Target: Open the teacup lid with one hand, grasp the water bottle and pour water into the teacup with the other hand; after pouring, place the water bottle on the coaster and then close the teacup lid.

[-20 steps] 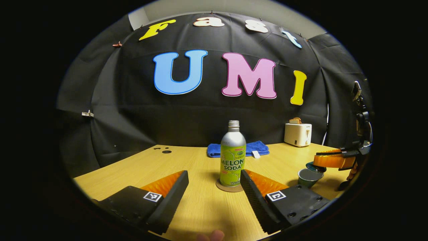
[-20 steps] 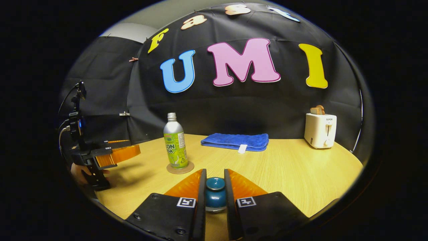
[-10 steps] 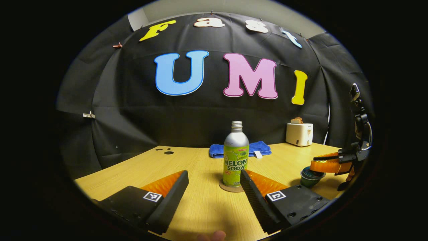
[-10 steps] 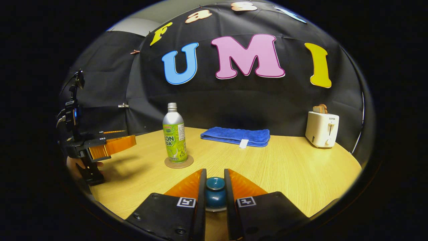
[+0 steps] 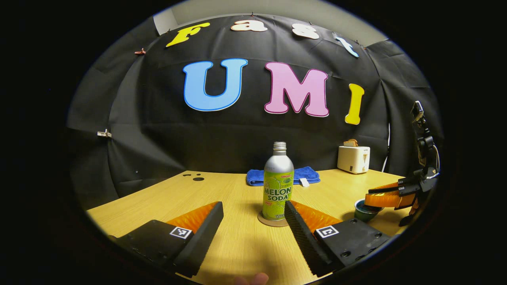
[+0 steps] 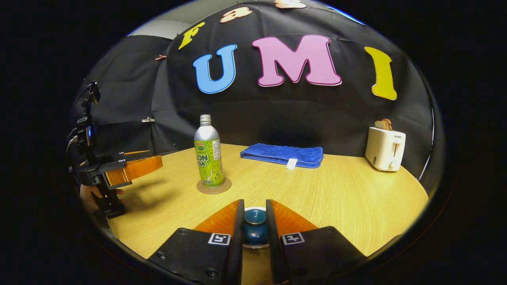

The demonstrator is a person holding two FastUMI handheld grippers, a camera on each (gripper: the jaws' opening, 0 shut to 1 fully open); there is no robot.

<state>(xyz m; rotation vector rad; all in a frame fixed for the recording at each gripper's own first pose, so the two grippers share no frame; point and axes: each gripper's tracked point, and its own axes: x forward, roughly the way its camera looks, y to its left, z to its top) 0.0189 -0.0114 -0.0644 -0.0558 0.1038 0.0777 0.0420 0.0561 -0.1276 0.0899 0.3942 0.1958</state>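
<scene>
Lid knob point(image 6: 255, 221) is pinched between R gripper point(image 6: 255, 233) fingers; teacup point(image 5: 363, 210) sits directly below, lid just above rim, so a straight drop is judged to seat it. L gripper point(image 5: 253, 219) held wide, nothing gripped. Soda bottle point(image 5: 278, 184) upright on coaster point(image 5: 270, 221), near. Table point(image 6: 348, 198) open to R.

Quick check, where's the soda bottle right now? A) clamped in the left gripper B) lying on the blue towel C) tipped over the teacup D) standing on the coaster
D: the soda bottle stands upright on the round coaster, untouched, with the left gripper open short of it.
</scene>
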